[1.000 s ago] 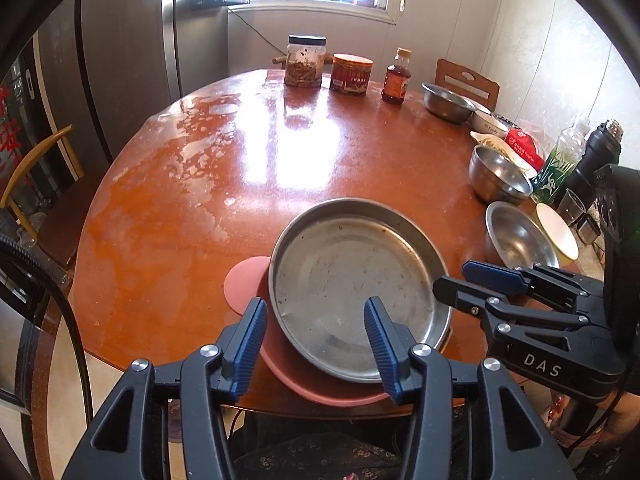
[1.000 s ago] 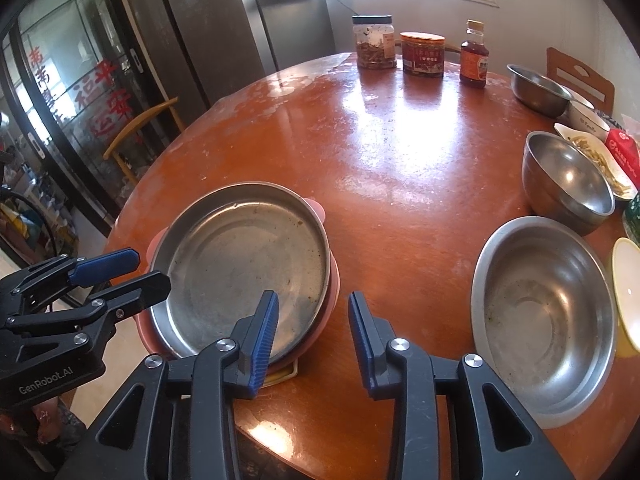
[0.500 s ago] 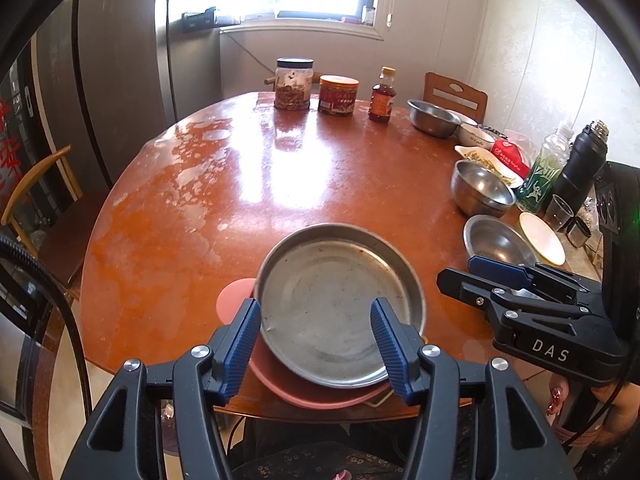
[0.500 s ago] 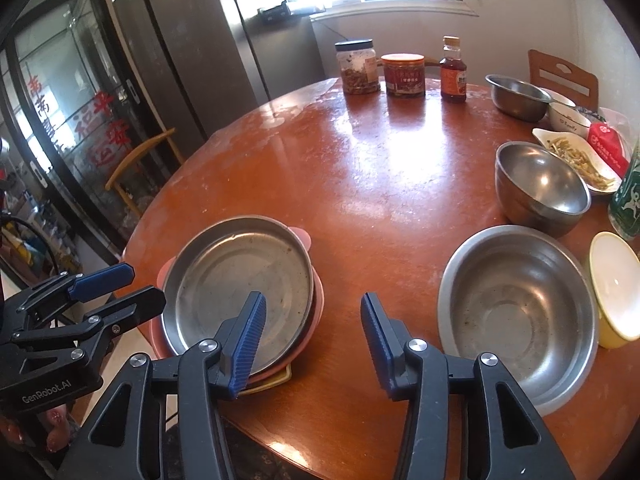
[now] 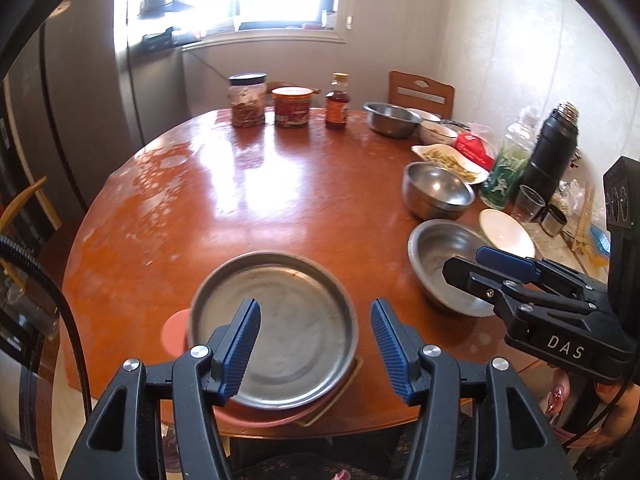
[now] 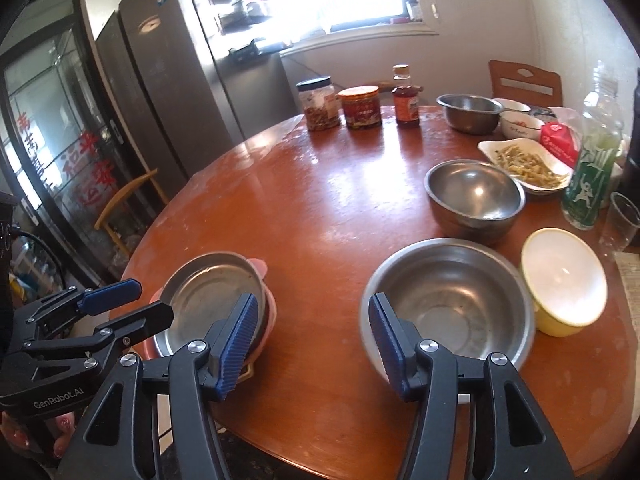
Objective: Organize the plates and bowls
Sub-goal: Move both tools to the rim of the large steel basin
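Nearest the person, the left gripper (image 5: 316,344) hangs wide apart and empty above the front edge of the bench (image 5: 280,184), its blue pads framing a steel plate (image 5: 280,320) that sits stacked on a pink plate (image 5: 176,332), with something flat and yellowish peeking out underneath. The right gripper (image 6: 314,340) is equally wide and empty, poised between that stack (image 6: 212,296) and a wide steel bowl (image 6: 448,300); its right finger overlaps the bowl's near rim in the picture, though whether it touches I cannot tell.

The plates look gathered, so the bowls are probably next. To do it well, take the wide bowl by its near rim with one pad inside and one outside, close firmly since thin steel is slippery, and lift level. Just beside it sits a yellow bowl (image 6: 564,284), close enough to be knocked. Beyond is a deeper steel bowl (image 6: 474,196); since the wide bowl looks the larger, the deeper one probably nests into it. Farther back stand a dish of food (image 6: 524,164), another steel bowl (image 6: 470,112) and jars (image 6: 340,106).
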{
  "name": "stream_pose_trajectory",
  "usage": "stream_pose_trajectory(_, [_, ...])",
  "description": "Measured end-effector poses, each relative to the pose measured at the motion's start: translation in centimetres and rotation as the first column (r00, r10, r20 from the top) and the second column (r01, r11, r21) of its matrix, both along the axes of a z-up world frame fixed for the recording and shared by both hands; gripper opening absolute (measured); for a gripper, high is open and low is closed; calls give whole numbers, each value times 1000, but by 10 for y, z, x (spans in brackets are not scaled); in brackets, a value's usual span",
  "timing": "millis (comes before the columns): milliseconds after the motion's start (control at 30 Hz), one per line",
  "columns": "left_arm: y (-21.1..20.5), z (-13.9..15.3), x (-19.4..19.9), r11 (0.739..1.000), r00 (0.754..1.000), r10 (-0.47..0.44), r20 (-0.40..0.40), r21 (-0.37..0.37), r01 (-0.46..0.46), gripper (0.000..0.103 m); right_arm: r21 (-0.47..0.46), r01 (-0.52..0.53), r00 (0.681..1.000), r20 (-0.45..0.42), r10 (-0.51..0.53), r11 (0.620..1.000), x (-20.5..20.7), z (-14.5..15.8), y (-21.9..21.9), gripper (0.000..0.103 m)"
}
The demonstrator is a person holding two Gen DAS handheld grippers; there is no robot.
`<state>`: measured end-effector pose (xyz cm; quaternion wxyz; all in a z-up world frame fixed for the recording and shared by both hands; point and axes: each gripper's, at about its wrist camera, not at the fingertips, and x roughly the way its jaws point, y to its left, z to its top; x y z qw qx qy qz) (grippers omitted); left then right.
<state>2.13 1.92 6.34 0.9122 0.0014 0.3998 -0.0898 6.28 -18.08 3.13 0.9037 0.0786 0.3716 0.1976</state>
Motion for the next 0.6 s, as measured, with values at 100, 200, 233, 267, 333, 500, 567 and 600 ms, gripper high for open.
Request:
stream_pose_trajectory(100, [-15,4,2,1000,1000,-27,7,8,27,57,9,29,1000,11,-29,1000,-4,4,-15,60])
stream_pose_trajectory(200, [-31,7,5,998,998,-55,11,13,55,57,17,61,998,19,-62,998,-8,7,-32,60])
stream_pose_trajectory(233, [-34,7,6,998,998,-62,10,12,62,57,20,69,997,21,-70,997,-9,7,-37,60])
stream_pose_trajectory(267, [-39,7,7,997,998,-70,8,15,70,57,24,78,997,23,-79,997,-10,8,-43,60])
stream_pose_trajectory(333, [-46,7,9,997,997,-76,8,19,76,57,26,100,995,26,-101,995,-12,8,-54,60])
stream_pose_trajectory(500, [-70,7,19,994,994,-109,-1,29,109,58,22,149,989,20,-149,989,-18,6,-81,60])
stream_pose_trajectory(567, [-80,4,25,992,993,-120,-12,42,121,58,17,169,986,11,-169,985,-20,3,-90,61])
stream_pose_trajectory(600, [-86,3,28,991,992,-126,-20,48,127,58,9,186,983,6,-186,983,-20,1,-95,61])
